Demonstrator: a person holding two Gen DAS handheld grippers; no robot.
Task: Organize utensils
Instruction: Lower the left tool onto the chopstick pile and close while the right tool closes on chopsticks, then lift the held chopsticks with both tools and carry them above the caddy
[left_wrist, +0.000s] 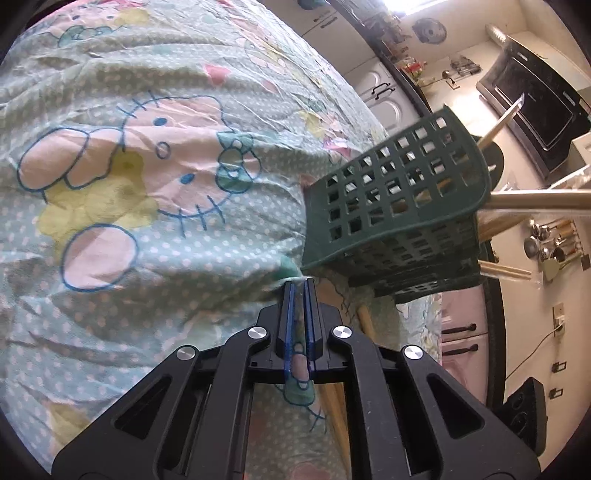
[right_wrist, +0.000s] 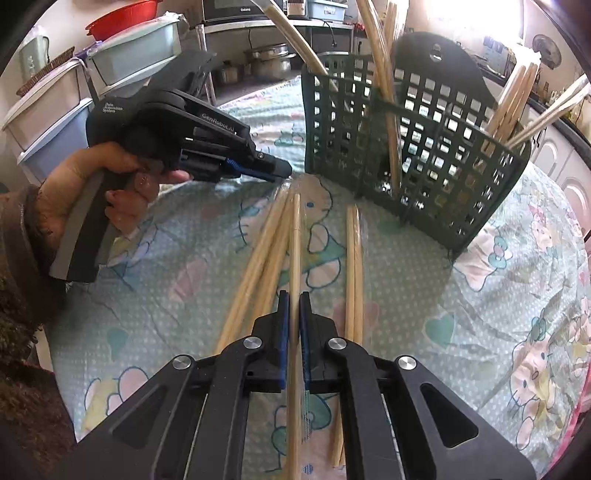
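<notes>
clamping one chopstick (right_wrist: 294, 266), right tool (right_wrist: 294, 295), left tool (left_wrist: 299, 284) closed empty, left view hides chopstick

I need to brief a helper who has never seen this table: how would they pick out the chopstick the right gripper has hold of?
Find the green lattice basket on the cartoon-print tablecloth. In front of it lie loose wooden chopsticks. The one wanted is the single chopstick clamped between the right gripper's blue pads, pointing at the basket; the others lie unheld.
</notes>
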